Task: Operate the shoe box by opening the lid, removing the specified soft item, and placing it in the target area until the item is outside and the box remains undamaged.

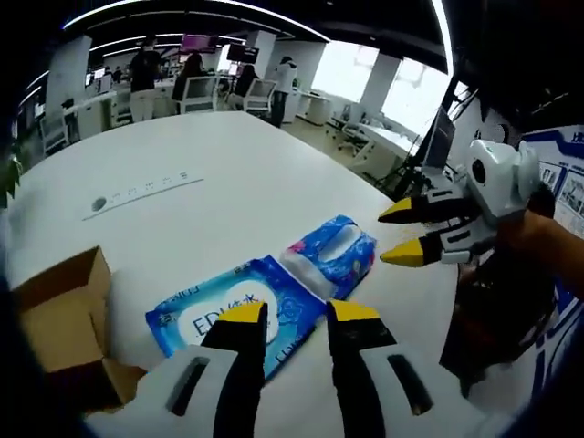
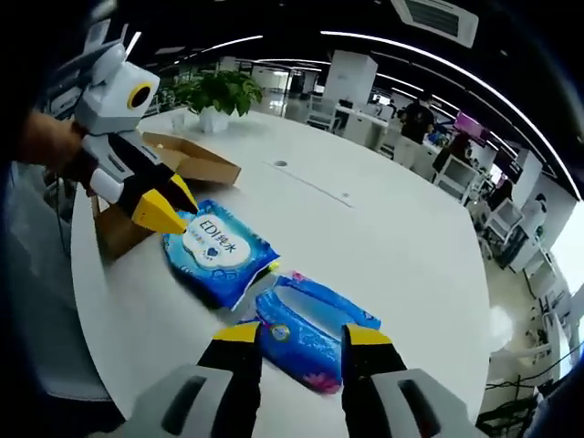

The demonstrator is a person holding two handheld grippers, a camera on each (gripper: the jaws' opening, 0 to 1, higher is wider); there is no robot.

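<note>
Both packs already lie outside the open shoe box (image 1: 64, 315) on the table (image 1: 237, 182), the wipes pack (image 1: 233, 315) just ahead of the open, empty left claw (image 1: 298, 312) and the tissue pack (image 2: 306, 333) before the open, empty right claw (image 2: 301, 334).

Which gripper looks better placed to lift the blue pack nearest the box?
Probably left: the left gripper is open right over the wet-wipes pack beside the box; the right gripper is over the tissue pack.
</note>
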